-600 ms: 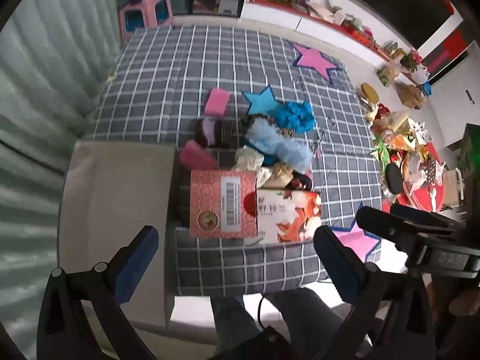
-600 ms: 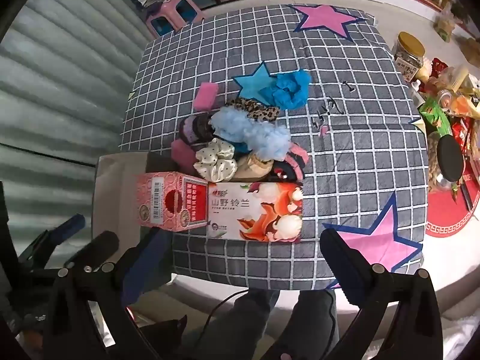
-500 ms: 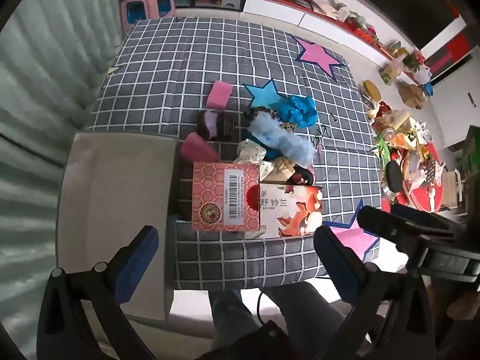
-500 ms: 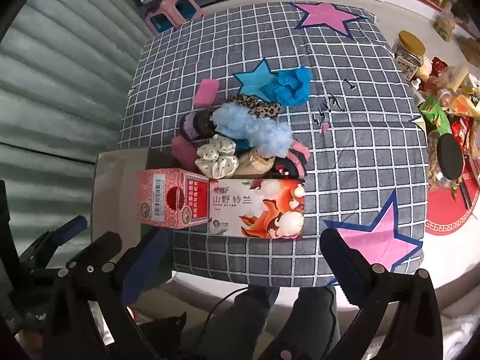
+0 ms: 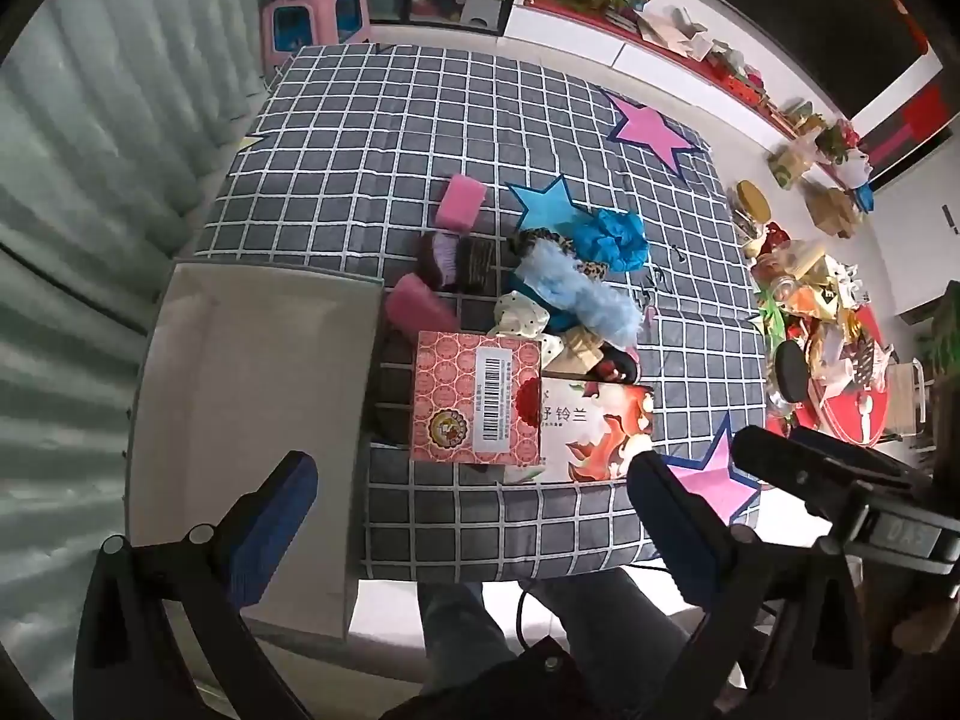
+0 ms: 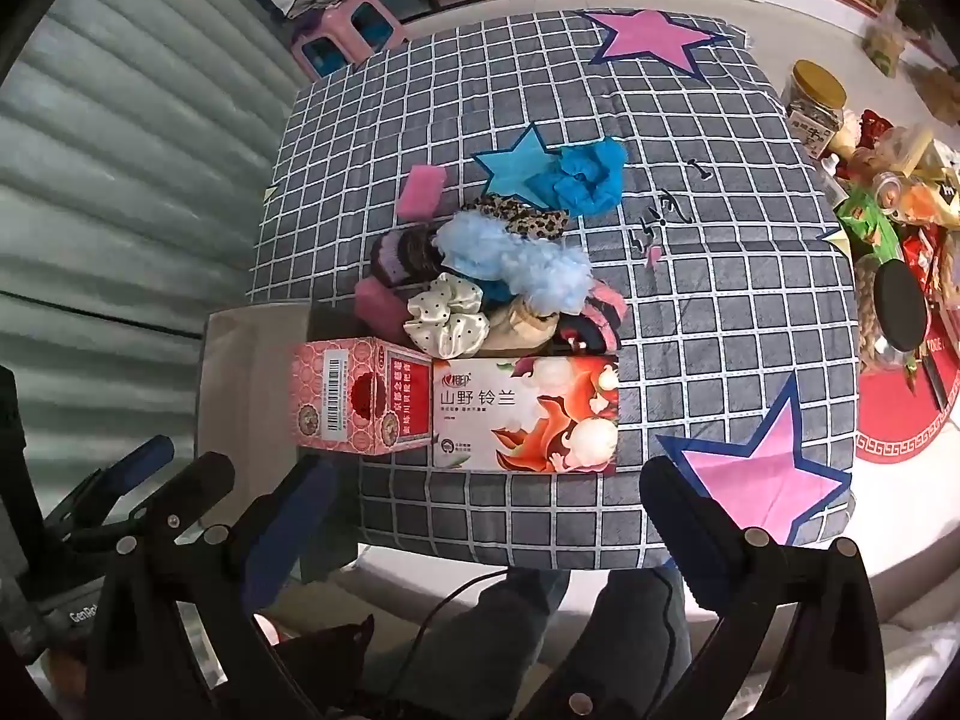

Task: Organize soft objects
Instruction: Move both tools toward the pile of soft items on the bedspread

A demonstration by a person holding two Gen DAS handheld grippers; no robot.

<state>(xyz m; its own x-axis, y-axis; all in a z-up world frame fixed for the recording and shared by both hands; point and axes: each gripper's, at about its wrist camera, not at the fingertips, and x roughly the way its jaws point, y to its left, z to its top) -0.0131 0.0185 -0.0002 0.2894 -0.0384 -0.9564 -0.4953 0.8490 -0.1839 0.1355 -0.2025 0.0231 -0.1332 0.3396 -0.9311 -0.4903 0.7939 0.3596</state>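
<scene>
Both tools hang high above the scene and point steeply down. The left hand-held gripper [image 5: 468, 531] has its jaws spread as wide as they go, with nothing between them; the right hand-held gripper [image 6: 483, 531] is equally wide and equally empty.

The soft objects [image 6: 498, 276] lie in a loose heap on the near half of the tabletop [image 6: 720, 312], which is covered by a grey checked cloth with pink and blue stars. The heap includes a fluffy pale blue piece [image 6: 516, 258], a white dotted scrunchie [image 6: 447, 315], a leopard-print band [image 6: 528, 219], a bright blue crumpled piece [image 6: 591, 177] and a dark knitted item [image 5: 456, 258]. A pink sponge [image 5: 459, 204] sits slightly apart on the far side; a second pink block [image 5: 417, 309] touches the heap's left edge.

Two boxes stand side by side against the heap's near side: a pink patterned box [image 5: 477, 396] with a barcode and a white box [image 6: 528, 414] printed with orange figures. An open grey carton [image 5: 252, 396] stands against the tabletop's left edge, just beside the pink box.

The far half of the cloth and the strip right of the heap are bare. The person's legs [image 6: 528, 618] show below the near edge. A ribbed wall [image 5: 108, 138] runs along the left, a pink stool [image 6: 345, 24] stands beyond the far corner, and jars and packets [image 6: 888, 198] crowd the floor to the right.
</scene>
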